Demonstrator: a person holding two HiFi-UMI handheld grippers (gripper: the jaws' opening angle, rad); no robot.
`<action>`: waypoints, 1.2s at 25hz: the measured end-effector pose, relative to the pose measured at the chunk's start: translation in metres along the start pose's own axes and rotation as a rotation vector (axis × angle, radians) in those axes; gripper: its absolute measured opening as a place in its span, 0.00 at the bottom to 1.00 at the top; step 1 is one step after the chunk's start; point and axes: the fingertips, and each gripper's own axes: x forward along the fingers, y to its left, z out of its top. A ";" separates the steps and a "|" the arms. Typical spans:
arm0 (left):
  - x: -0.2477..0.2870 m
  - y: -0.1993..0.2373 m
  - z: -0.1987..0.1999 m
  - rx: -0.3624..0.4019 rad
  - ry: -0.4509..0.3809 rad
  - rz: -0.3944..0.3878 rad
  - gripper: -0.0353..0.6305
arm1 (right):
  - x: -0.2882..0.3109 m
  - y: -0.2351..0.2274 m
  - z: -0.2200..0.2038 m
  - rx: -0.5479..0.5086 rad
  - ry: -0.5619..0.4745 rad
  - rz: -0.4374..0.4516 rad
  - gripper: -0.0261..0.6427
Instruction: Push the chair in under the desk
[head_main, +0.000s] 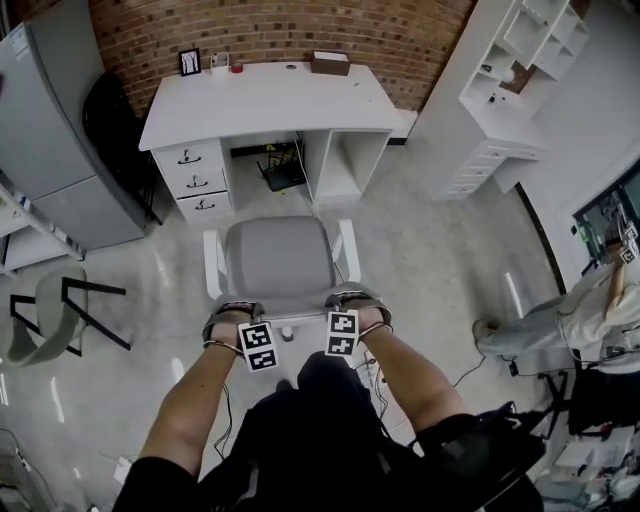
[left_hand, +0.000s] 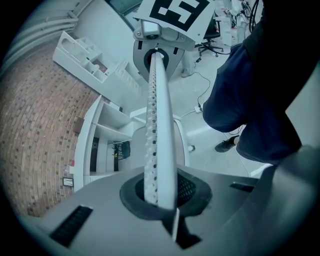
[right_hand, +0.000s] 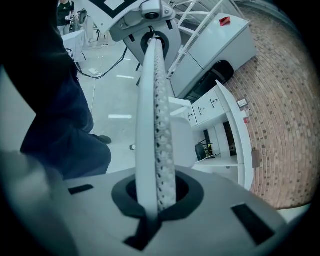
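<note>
The camera on my head looks forward and steeply down, with the chair (head_main: 280, 262) close below me at mid-frame and the desk (head_main: 270, 100) and brick wall (head_main: 290, 25) at the far edge. The camera on my left gripper (left_hand: 157, 57) sits close behind its jaws and looks along them to my right. The one on my right gripper (right_hand: 155, 45) looks back to my left, so the two face each other. Both are rolled sideways. The desk and wall stand on end at the left of the left gripper view and at the right of the right gripper view. All three views share the desk and wall.
</note>
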 end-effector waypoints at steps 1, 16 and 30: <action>0.001 0.003 0.000 0.003 -0.002 0.004 0.07 | 0.001 -0.002 -0.001 0.001 0.002 0.004 0.05; 0.025 0.047 0.001 -0.003 0.003 0.019 0.07 | 0.023 -0.049 -0.008 -0.014 -0.010 -0.008 0.05; 0.059 0.120 0.012 -0.063 0.036 -0.032 0.07 | 0.051 -0.129 -0.031 -0.044 -0.027 0.007 0.05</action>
